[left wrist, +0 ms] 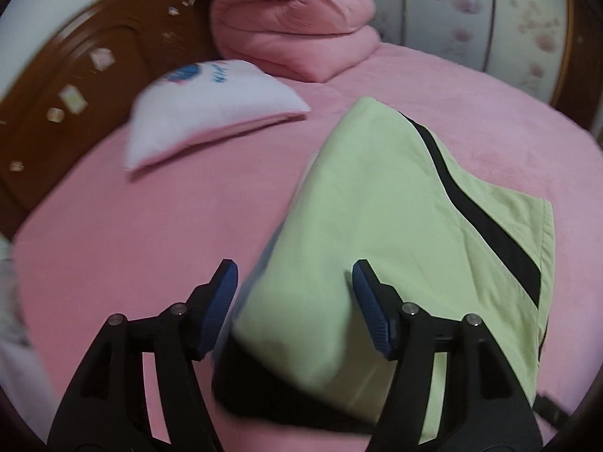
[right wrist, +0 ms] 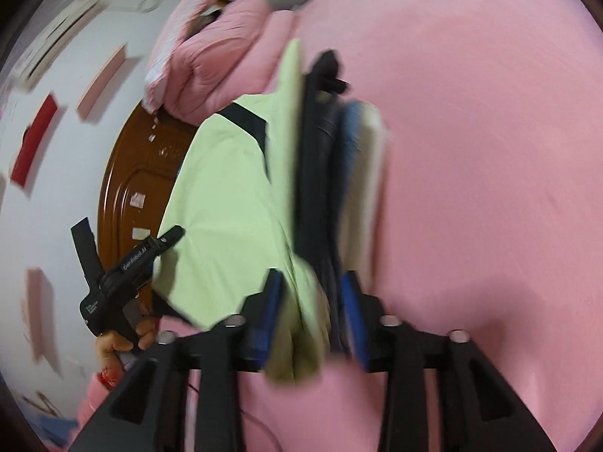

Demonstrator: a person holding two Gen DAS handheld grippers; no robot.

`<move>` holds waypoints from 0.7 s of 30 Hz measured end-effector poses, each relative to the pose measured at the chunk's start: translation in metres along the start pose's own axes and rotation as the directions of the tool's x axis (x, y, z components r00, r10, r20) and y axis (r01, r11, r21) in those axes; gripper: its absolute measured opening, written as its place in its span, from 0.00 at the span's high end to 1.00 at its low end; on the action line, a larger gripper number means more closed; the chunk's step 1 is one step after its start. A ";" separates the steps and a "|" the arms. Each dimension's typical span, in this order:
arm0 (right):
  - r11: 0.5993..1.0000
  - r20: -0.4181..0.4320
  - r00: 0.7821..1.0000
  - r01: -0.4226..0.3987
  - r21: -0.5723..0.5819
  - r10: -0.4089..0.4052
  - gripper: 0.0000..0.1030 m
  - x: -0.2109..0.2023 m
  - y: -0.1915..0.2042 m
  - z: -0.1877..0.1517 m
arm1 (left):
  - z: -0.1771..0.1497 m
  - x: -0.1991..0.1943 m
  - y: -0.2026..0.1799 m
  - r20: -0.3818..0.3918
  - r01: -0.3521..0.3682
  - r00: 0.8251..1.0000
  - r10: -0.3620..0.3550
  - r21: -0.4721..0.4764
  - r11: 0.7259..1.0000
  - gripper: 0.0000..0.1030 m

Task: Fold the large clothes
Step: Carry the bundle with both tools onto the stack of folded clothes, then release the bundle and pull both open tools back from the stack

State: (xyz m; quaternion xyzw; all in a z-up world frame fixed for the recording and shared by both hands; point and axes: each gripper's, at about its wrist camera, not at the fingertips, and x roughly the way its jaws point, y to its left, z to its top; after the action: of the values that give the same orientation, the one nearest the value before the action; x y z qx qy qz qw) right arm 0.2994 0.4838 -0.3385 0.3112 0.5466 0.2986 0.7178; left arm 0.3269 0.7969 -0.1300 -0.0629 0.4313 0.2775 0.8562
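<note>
A light-green garment (left wrist: 395, 207) with a black stripe lies folded on the pink bed (left wrist: 113, 233). My left gripper (left wrist: 296, 301) stands open over its near corner; the blue pads (left wrist: 222, 309) are apart, with the cloth lying between and below them, unpinched. In the right wrist view the same garment (right wrist: 226, 207) shows green, black and blue layers bunched on edge. My right gripper (right wrist: 311, 301) has this bunch between its blue pads (right wrist: 269, 309), which stand apart and seem loose on it; blur hides the contact. The left gripper (right wrist: 128, 229), held by a hand (right wrist: 120, 339), is open beside the garment.
A folded pink quilt (left wrist: 294, 26) and a white pillow (left wrist: 203, 113) lie near the brown wooden headboard (left wrist: 75, 75). Flower-patterned wardrobe doors (left wrist: 471, 11) stand past the bed's far edge. Bare pink sheet (right wrist: 490, 150) spreads to the right of the garment.
</note>
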 end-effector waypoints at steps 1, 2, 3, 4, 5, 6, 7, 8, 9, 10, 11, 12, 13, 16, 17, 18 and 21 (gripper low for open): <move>1.000 -0.001 1.000 0.016 -0.004 -0.016 0.51 -0.012 -0.004 -0.009 | -0.003 -0.012 -0.010 -0.011 -0.015 1.000 0.015 0.011 1.000 0.41; 0.999 -0.005 0.999 0.052 -0.012 -0.052 0.48 -0.025 -0.009 -0.019 | -0.007 -0.022 -0.019 -0.025 -0.024 0.999 0.025 0.021 0.999 0.41; 0.997 -0.016 0.997 0.075 -0.004 -0.075 0.42 -0.039 -0.016 -0.028 | -0.012 -0.033 -0.030 -0.037 -0.017 0.999 0.018 0.036 0.999 0.41; 0.997 -0.029 0.997 0.078 0.013 -0.077 0.37 -0.054 -0.027 -0.035 | -0.017 -0.043 -0.040 -0.047 0.000 0.999 0.002 0.055 0.998 0.41; 0.997 -0.039 0.996 0.077 0.030 -0.076 0.34 -0.062 -0.033 -0.040 | -0.024 -0.057 -0.049 -0.050 0.013 0.999 -0.009 0.068 0.998 0.41; 0.995 -0.057 0.995 0.085 0.049 -0.082 0.31 -0.075 -0.041 -0.048 | -0.033 -0.070 -0.063 -0.051 0.025 0.998 -0.021 0.086 0.996 0.41; 0.994 -0.058 0.994 0.097 0.046 -0.094 0.29 -0.100 -0.056 -0.053 | -0.040 -0.080 -0.074 -0.052 0.029 0.998 -0.024 0.097 0.995 0.41; 0.993 -0.054 0.992 0.117 0.023 -0.116 0.28 -0.112 -0.059 -0.060 | -0.046 -0.092 -0.084 -0.054 0.034 0.998 -0.028 0.106 0.994 0.41; 0.989 -0.046 0.988 0.145 -0.010 -0.145 0.24 -0.126 -0.063 -0.068 | -0.056 -0.106 -0.097 -0.061 0.037 0.998 -0.030 0.118 0.992 0.41; 0.984 -0.038 0.984 0.173 -0.047 -0.175 0.20 -0.149 -0.077 -0.081 | -0.068 -0.123 -0.109 -0.068 0.039 0.997 -0.031 0.129 0.991 0.41; 0.979 -0.038 0.980 0.191 -0.075 -0.194 0.20 -0.160 -0.081 -0.089 | -0.080 -0.135 -0.124 -0.066 0.043 0.997 -0.033 0.143 0.989 0.41; 0.978 -0.043 0.980 0.192 -0.081 -0.196 0.20 -0.185 -0.097 -0.097 | -0.092 -0.152 -0.137 -0.065 0.046 0.997 -0.037 0.155 0.987 0.41; 0.980 -0.057 0.980 0.187 -0.073 -0.191 0.20 -0.199 -0.105 -0.105 | -0.104 -0.164 -0.148 -0.067 0.047 0.997 -0.036 0.166 0.985 0.41; 0.989 -0.088 0.985 0.144 -0.016 -0.145 0.19 -0.239 -0.134 -0.132 | -0.139 -0.201 -0.179 -0.082 0.046 0.996 -0.030 0.205 0.978 0.41; 0.990 -0.086 0.986 0.142 -0.008 -0.142 0.18 -0.251 -0.141 -0.139 | -0.154 -0.216 -0.193 -0.092 0.052 0.995 -0.032 0.225 0.973 0.41; 0.989 -0.080 0.986 0.145 0.000 -0.144 0.15 -0.267 -0.151 -0.148 | -0.166 -0.228 -0.205 -0.099 0.052 0.995 -0.028 0.242 0.969 0.41; 0.983 -0.089 0.980 0.183 0.021 -0.180 0.09 -0.312 -0.174 -0.169 | -0.200 -0.272 -0.239 -0.094 0.036 0.995 -0.010 0.277 0.960 0.41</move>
State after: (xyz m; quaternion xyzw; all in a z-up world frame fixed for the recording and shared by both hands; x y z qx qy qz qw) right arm 0.0811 0.1549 -0.3215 0.2572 0.6076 0.2371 0.7131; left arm 0.1839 0.4125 -0.0751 0.0405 0.5042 0.2007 0.8389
